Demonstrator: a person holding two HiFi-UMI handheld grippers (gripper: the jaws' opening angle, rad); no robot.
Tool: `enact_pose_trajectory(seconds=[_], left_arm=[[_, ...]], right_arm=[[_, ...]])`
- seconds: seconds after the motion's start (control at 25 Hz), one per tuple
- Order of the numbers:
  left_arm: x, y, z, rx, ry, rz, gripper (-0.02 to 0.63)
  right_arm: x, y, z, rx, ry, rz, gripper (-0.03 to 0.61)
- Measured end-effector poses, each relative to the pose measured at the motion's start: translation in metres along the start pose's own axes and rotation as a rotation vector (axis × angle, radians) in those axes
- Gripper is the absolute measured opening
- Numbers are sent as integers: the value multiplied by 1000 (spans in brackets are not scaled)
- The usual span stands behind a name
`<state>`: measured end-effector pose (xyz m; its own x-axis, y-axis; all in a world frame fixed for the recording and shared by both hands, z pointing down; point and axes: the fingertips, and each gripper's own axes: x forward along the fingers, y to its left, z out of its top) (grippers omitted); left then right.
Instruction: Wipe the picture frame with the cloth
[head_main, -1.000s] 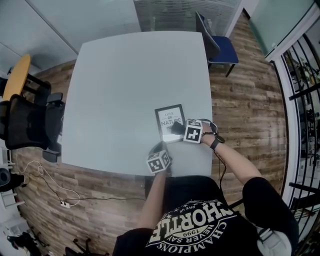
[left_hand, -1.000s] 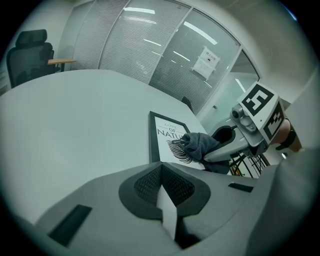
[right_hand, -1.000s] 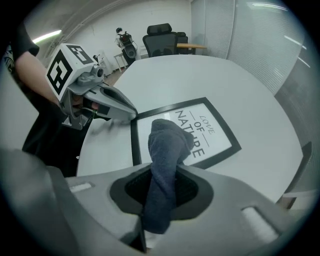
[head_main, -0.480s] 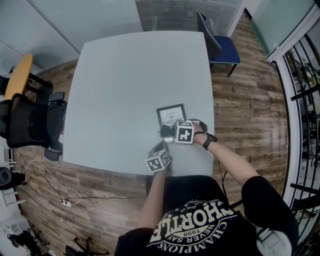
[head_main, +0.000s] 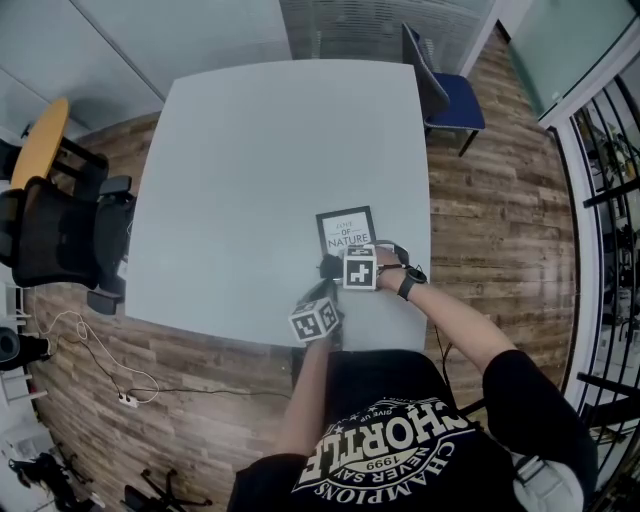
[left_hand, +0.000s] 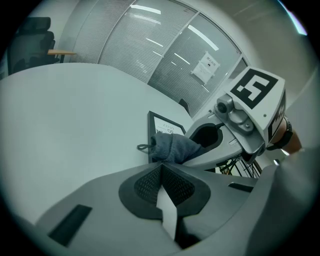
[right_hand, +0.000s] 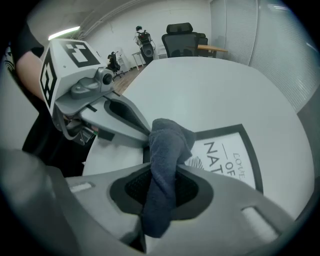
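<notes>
A black picture frame (head_main: 346, 231) with a white print lies flat on the pale table (head_main: 250, 150), near its front right. My right gripper (head_main: 336, 266) is shut on a dark grey cloth (right_hand: 165, 160), and the cloth's bunched end rests at the frame's near left corner (right_hand: 227, 155). The left gripper view shows that cloth (left_hand: 173, 147) lying against the frame's (left_hand: 161, 126) near edge. My left gripper (head_main: 322, 294) sits just in front of the cloth, near the table's front edge, jaws together with nothing held (left_hand: 162, 171).
A blue chair (head_main: 445, 95) stands at the table's far right corner. Black office chairs (head_main: 55, 235) and a round wooden table (head_main: 40, 140) are at the left. A cable (head_main: 95, 365) lies on the wood floor. Black railings (head_main: 610, 180) run along the right.
My right gripper has slid left and toward me with the cloth, from the frame's near right part to its near left corner. The left gripper has barely moved.
</notes>
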<state>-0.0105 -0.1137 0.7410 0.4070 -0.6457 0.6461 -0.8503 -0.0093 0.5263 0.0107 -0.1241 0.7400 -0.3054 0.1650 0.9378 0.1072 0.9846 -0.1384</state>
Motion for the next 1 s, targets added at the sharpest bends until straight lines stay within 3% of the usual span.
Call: enact_pose_trajectory(seconds=[0.2,0.36,0.48,0.72,1.0], left_arm=[[3,1,-3,-1,4,-9,3],[2,2,-1,5,1,-8,3],[4,1,-3,15,-1,-21,3],[-16,4,3,-37,-75,-55,3],[-48,34,19,-14,-101,37,3]], right_arm=[[-15,-2,-51,34,75,-45,75],[-26,-9,-70,206,-45,-53,75],[-25,-10,-78,289,-52,-59,75],[-34,0,-40,127,-57,-60,75],[-10,20,26,-58,-47,-16,75]])
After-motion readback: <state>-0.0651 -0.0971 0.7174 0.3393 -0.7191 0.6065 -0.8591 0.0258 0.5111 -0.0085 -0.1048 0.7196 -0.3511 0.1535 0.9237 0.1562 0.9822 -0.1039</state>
